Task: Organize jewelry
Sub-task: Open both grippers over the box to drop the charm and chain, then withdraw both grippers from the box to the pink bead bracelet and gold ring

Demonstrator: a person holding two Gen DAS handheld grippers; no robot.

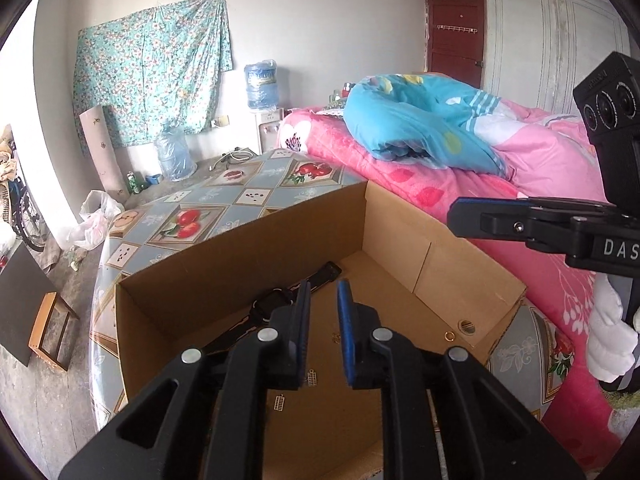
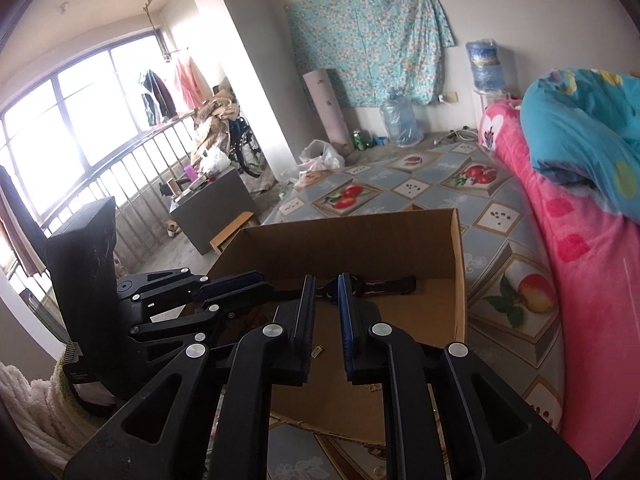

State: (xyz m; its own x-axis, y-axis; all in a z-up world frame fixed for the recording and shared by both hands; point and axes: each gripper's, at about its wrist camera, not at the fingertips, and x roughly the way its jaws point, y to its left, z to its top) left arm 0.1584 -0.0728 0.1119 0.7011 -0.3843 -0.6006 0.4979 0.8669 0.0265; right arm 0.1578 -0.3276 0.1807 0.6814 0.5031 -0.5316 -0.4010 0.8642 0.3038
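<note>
Fruit-patterned oilcloth covers the surface [image 1: 192,216] carrying an open brown cardboard box [image 1: 400,220]. Inside, a black wristwatch [image 1: 272,304] lies near its far wall, small gold charms [image 1: 280,402] toward the near edge. Left tool [image 1: 324,332] and right tool [image 2: 326,328] hover, jaws apart, empty.

Both wrist views — close, sharing cardboard box [image 1: 280,240]

- Box [image 1: 400,216]: matt brown cardboard.
- Surface [image 1: 192,216]: glossy printed plastic cover.
- Ring [image 1: 449,335]: shiny gold metal.
- Watch [image 1: 276,304]: matt black strap.
</note>
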